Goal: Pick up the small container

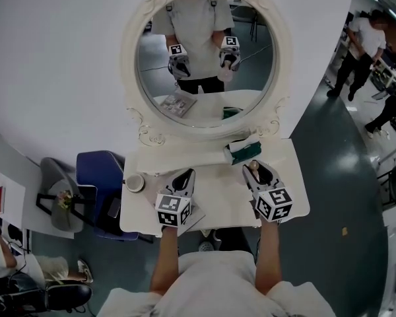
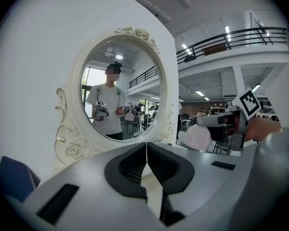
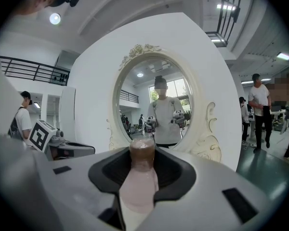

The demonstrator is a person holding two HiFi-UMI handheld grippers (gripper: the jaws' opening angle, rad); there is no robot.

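A white table point(image 1: 219, 191) is set against a white wall. A big oval mirror point(image 1: 204, 51) with a curly white frame is stood at the back of the table. Below the left side of the mirror, a small round white pot point(image 1: 134, 183) is seen on the table. Just under the right side of the mirror, a green and white pack point(image 1: 241, 150) is laid. A blue chair point(image 1: 99, 177) is parked lower left of the mirror, beside the table. The floor point(image 1: 330, 177) is dark green. Some people point(image 1: 360, 48) are seen far off to the right of the mirror (too small for more to be told).

The left gripper point(image 1: 185, 176) is held in front of the mirror, below its left half. Its jaws are shut tight together, and nothing is held between them.

The right gripper point(image 1: 256, 172) is held below the right half of the mirror. Its jaws are set partly apart and are pressed on the small container point(image 3: 138, 184), a pale pink bottle with a brown cap. The small container is held up in front of the mirror, cap end pointed toward the glass, and it is shown there again in the reflection.
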